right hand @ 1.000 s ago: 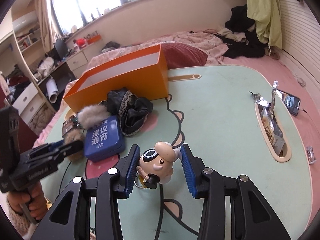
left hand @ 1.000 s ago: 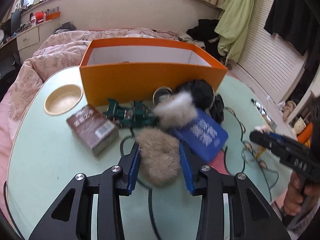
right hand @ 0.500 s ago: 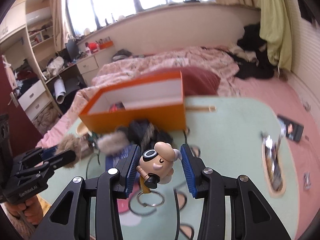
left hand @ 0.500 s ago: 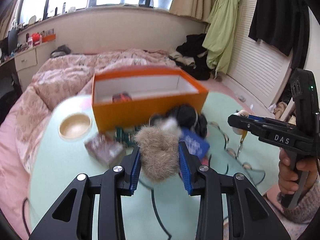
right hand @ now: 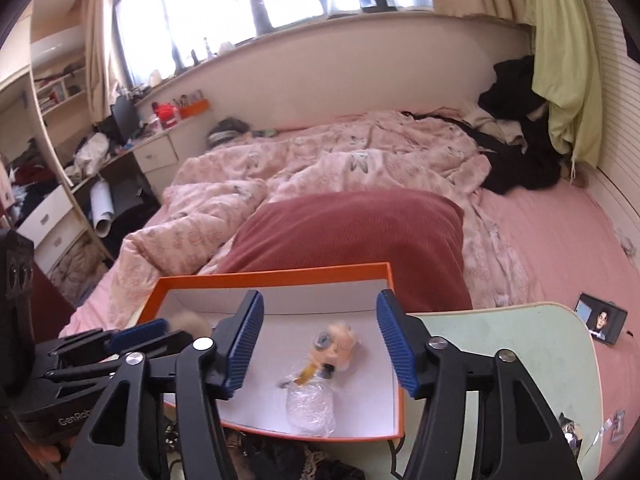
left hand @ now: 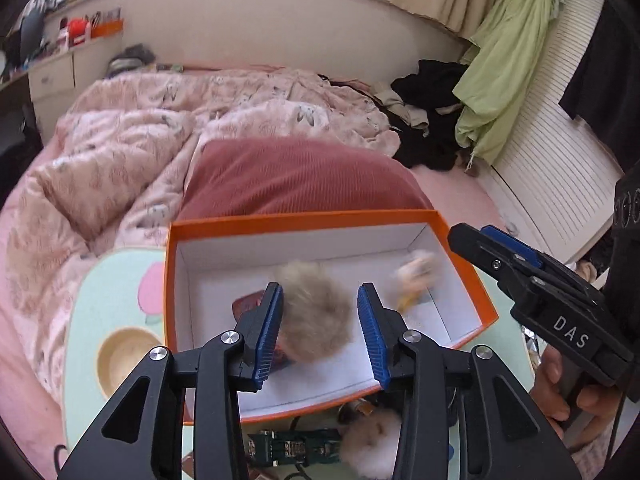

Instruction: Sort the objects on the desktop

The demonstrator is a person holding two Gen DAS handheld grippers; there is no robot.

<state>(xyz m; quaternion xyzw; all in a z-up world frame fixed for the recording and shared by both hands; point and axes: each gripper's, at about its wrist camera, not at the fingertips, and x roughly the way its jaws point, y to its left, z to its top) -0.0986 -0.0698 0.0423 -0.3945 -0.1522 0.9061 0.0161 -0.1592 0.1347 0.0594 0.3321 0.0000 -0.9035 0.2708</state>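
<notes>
The left tool hangs over the open orange box, its blue pads spread apart. A tan pompom sits between them, blurred; whether the pads touch it cannot be told. The pompom is roundish, with no clear long axis. Under it, on the box floor, lies a reddish packet, mostly hidden.

The right tool is spread wide and holds nothing. Below it, inside the box, lies a small doll, blurred, its big head toward the far right corner and its body and ring trailing toward the near left. Just nearer than the doll lies a clear plastic wad, close to the box's near wall.

The box is a long rectangle, its long axis running left to right across the views, its far wall toward the bed. Its white floor is bare along the far wall and at the left end.

The box stands on the pale green counter. A round wooden dish is set into the counter left of the box. In front of the near wall lie a white pompom and a green circuit part. A red pillow lies just beyond the box.
</notes>
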